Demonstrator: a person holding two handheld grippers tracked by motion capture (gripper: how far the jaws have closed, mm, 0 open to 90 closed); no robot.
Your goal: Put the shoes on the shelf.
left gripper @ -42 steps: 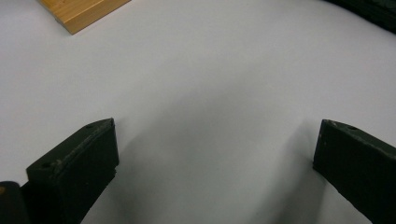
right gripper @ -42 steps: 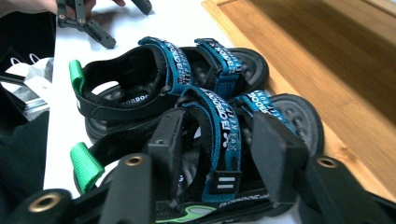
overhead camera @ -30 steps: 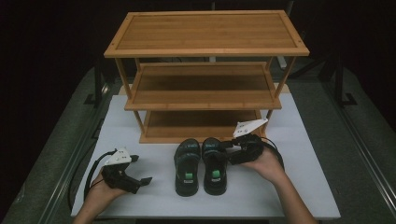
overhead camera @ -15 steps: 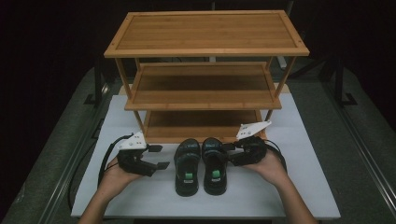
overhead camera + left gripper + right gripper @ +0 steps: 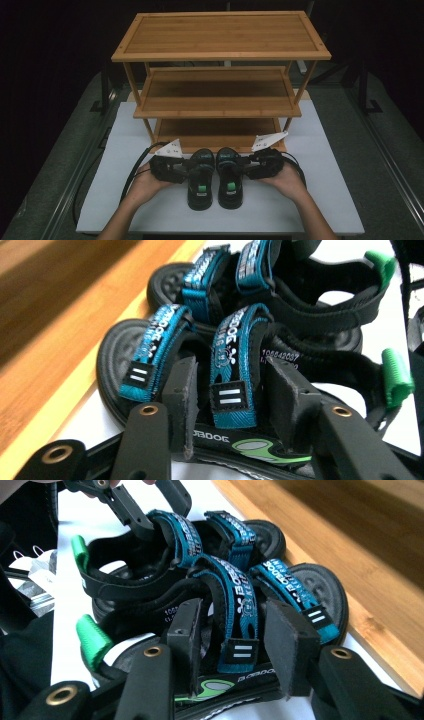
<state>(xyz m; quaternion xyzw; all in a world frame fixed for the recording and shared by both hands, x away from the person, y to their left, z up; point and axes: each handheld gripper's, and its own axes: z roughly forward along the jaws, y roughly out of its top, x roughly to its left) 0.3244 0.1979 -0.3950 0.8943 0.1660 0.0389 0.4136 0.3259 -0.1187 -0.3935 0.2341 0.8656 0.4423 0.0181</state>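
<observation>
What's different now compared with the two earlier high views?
The left hand-held gripper moved in from the table's left side to the left sandal, and its jaws have just been closing, now straddling a blue strap. The right hand-held gripper kept its place at the right sandal, its jaws closing a little around a strap. Sandals and rack stayed put.

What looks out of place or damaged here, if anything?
Nothing stands out. The two sandals stand side by side, parallel, straps fastened, on the white mat before the bamboo rack, whose shelves look level and undamaged.
</observation>
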